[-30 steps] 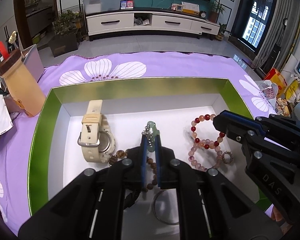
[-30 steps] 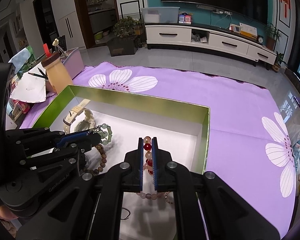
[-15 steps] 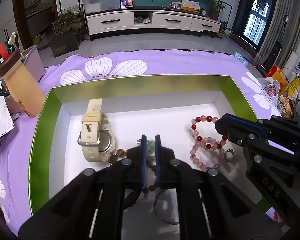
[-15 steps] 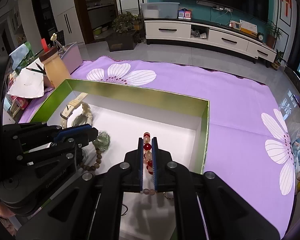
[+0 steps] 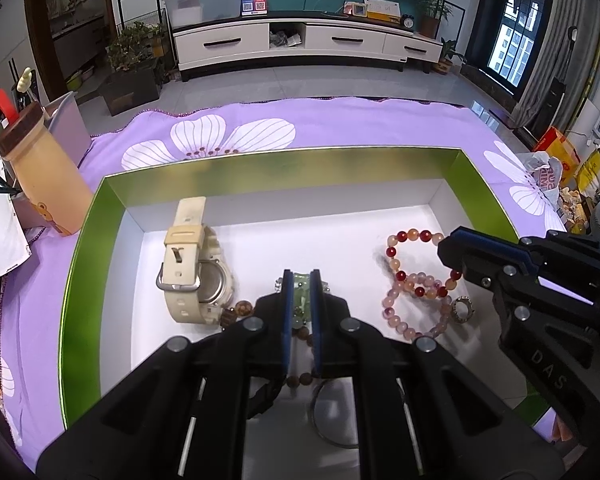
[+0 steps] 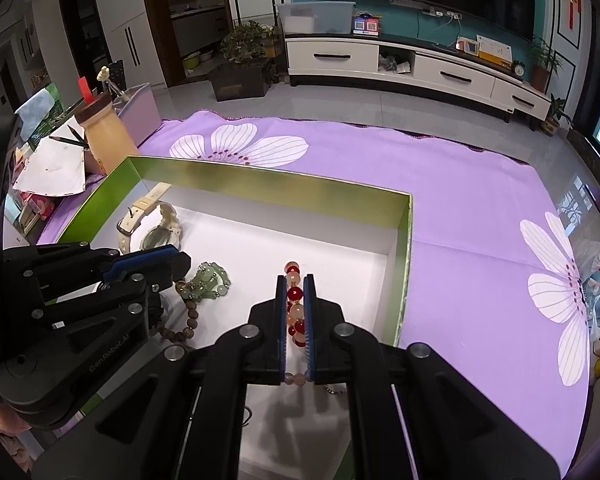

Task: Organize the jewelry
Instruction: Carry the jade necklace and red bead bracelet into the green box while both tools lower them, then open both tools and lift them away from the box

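Note:
A green-walled box (image 5: 284, 176) with a white floor holds the jewelry. My left gripper (image 5: 301, 276) is shut on a pale green bead bracelet (image 5: 301, 294), which rests heaped on the floor beside a cream wristwatch (image 5: 192, 268). Brown wooden beads (image 5: 236, 312) and a thin silver bangle (image 5: 328, 420) lie under its fingers. My right gripper (image 6: 295, 280) is shut on a red and pink bead bracelet (image 6: 295, 294). That bracelet (image 5: 404, 280) lies in a twisted loop near the box's right wall, with a small silver ring (image 5: 462, 308) at its end. The right gripper (image 5: 446, 246) comes in from the right.
The box sits on a purple cloth (image 6: 480, 240) with white flowers. A tan bottle (image 5: 40, 172) with a brown lid, pencils and a paper sheet (image 6: 52, 168) stand left of the box. Snack bags (image 5: 556, 168) crowd the table's right end.
The green bracelet has sunk from above my left fingertips into a heap on the box floor. The red and pink bracelet has slackened into a flatter loop. Both grippers stay shut.

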{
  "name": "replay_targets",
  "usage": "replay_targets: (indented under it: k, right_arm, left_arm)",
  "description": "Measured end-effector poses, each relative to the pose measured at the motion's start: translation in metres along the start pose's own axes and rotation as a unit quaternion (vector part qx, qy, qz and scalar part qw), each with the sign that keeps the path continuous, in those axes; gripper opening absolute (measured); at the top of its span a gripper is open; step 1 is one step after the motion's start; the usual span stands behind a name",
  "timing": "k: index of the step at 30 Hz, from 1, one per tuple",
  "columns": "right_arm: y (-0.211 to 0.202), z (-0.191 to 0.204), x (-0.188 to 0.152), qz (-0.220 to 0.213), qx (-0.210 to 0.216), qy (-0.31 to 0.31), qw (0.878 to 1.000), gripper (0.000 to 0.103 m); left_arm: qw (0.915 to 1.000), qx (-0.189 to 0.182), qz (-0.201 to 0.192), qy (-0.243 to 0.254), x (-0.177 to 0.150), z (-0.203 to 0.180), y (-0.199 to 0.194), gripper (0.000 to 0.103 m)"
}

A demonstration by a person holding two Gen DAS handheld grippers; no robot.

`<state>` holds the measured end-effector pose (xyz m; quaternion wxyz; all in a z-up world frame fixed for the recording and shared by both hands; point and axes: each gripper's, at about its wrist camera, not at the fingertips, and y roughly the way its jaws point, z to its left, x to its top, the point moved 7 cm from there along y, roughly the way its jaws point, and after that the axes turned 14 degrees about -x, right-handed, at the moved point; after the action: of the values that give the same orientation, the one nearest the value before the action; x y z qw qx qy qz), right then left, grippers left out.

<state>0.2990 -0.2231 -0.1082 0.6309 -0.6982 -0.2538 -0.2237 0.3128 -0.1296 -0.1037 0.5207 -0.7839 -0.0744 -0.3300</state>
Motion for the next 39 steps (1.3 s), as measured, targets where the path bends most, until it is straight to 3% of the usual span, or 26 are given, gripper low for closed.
replay_targets:
  k: [3,6,11,15,18,23,25,36,39]
  right_arm:
    - [-0.001,-0.002,-0.001,0.001,-0.003,0.000,1.000,0.008]
    - [-0.002,-0.004,-0.002,0.002,-0.004,0.005,1.000,0.013]
    - [-0.007,-0.005,0.000,-0.004,-0.006,0.004,1.000,0.013]
    - [-0.011,-0.005,0.001,-0.008,-0.008,0.003,1.000,0.013]
    - [-0.015,-0.006,0.001,-0.010,-0.010,0.005,1.000,0.013]
    - [-0.021,-0.009,0.000,-0.014,-0.015,0.008,1.000,0.016]
    - [-0.023,-0.010,0.000,-0.017,-0.018,0.009,1.000,0.028]
    - [-0.052,-0.019,0.003,-0.040,-0.043,0.020,0.998,0.070]
    - [-0.059,-0.024,0.001,-0.037,-0.053,0.029,0.997,0.082]
  left_arm:
    - [1.0000,0.000,0.001,0.000,-0.001,0.000,0.000,0.011]
    - [1.0000,0.000,0.001,-0.001,-0.002,0.000,-0.001,0.021]
    - [1.0000,0.003,-0.003,-0.001,-0.001,-0.001,-0.003,0.024]
    - [1.0000,0.004,-0.008,0.000,-0.001,-0.002,-0.009,0.039]
    - [0.9999,0.007,-0.011,0.001,-0.001,-0.002,-0.013,0.041]
    - [0.9998,0.012,-0.017,0.002,0.000,-0.002,-0.021,0.053]
    - [0.9997,0.017,-0.019,0.003,0.000,-0.002,-0.026,0.060]
    - [0.9984,0.045,-0.033,-0.010,-0.003,0.005,-0.058,0.093]
    - [0.9979,0.051,-0.037,-0.016,-0.005,0.008,-0.069,0.095]
